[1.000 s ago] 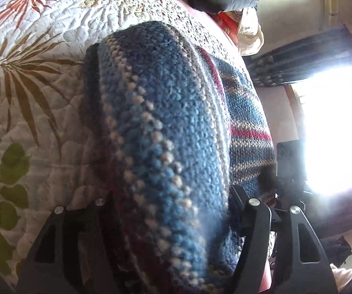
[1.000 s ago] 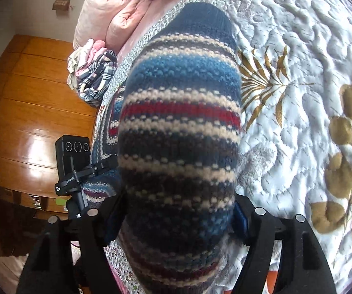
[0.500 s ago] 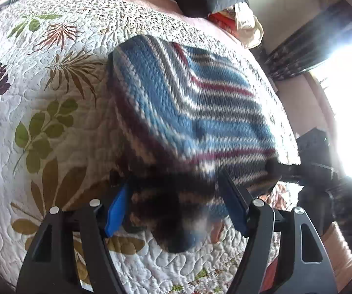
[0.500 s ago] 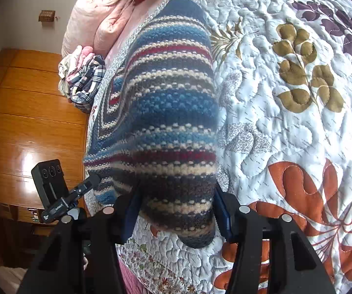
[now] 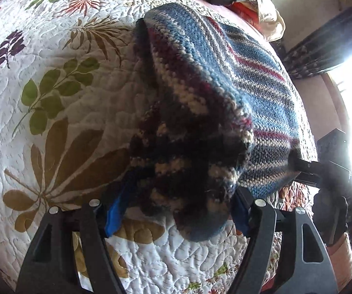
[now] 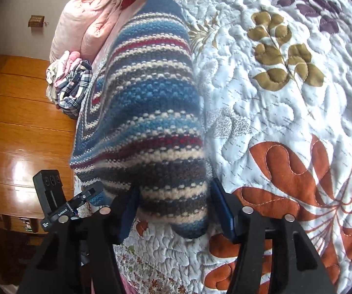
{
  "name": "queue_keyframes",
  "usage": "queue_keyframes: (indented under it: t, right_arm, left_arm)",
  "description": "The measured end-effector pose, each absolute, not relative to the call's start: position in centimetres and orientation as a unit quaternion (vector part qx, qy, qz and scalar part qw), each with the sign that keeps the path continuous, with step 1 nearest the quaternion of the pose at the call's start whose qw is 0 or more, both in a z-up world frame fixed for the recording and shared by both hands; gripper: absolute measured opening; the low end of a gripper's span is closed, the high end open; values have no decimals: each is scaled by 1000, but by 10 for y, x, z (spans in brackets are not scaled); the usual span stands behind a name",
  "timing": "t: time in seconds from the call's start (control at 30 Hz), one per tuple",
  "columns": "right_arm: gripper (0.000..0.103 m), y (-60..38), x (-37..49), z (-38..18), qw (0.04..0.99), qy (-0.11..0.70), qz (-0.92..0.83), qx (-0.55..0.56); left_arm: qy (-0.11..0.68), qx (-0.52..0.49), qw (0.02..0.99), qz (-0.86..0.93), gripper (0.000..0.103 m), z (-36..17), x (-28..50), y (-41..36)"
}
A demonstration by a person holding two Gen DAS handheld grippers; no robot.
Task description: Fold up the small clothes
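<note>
- Striped wool, blue, cream and red: the knitted garment [image 5: 224, 78] lies on the bed's leafy quilt [image 5: 53, 112], near its edge
- Left claw [image 5: 176, 210] has its jaws spread, and a bunched end of the knit sags between the blue pads (touching or merely close, I cannot tell)
- Right claw [image 6: 176, 210] is the same: jaws apart, the garment's other end [image 6: 156, 112] drooping between them
- Pink duvet [image 6: 87, 22] and a plaid heap [image 6: 73, 88] sit at the far end, by the wooden wardrobe [image 6: 19, 112]
</note>
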State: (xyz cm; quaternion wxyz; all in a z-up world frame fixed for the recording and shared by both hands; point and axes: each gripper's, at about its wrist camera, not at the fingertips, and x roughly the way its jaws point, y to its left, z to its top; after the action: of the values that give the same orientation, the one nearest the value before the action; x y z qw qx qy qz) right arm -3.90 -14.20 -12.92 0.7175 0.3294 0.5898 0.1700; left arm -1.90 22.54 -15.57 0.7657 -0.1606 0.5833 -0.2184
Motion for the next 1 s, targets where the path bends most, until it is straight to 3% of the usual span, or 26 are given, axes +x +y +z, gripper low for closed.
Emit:
queue_keyframes:
  t: [0.13,0.23,0.6,1.0]
  right_arm:
    - [77,-138,-57,-100,753,585,140,267]
    - [81,-137,-75,-85,771,578,119,239]
    - [83,-120,-117,-54,807,570,35,150]
    - [94,-86,-144,-33,820,564,6,102]
  left_arm:
    - [585,-163,770,-195,72,-142,-40,232]
    - [583,-162,776,-180,73,-131,-57,234]
    - [561,-110,812,-118,77,-93,-105,227]
    - [554,-92,824,-74,80,-72,-139,226]
